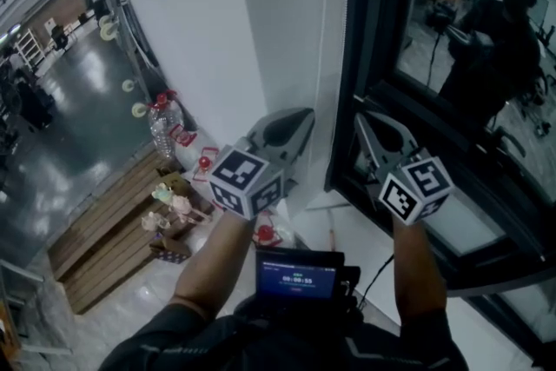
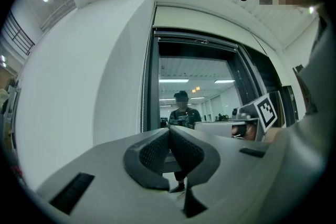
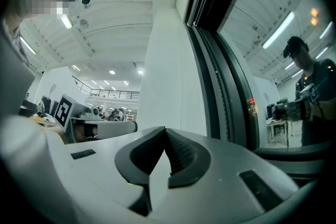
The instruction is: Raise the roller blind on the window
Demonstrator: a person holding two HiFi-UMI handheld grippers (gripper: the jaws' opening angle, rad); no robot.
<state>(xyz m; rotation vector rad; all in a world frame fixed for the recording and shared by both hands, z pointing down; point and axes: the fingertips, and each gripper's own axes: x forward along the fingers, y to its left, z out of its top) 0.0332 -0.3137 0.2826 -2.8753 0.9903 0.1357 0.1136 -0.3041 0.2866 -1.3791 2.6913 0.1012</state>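
My L gripper (image 1: 304,117) is shut, nothing btwn jaws; R gripper (image 1: 362,121) same, tips together. Bead chain (image 1: 322,30) hangs just beside L tips, along dark window frame (image 1: 373,56) edge. Roller blind (image 2: 195,40) looks rolled up at window top. Open room left, by white wall (image 1: 200,30).
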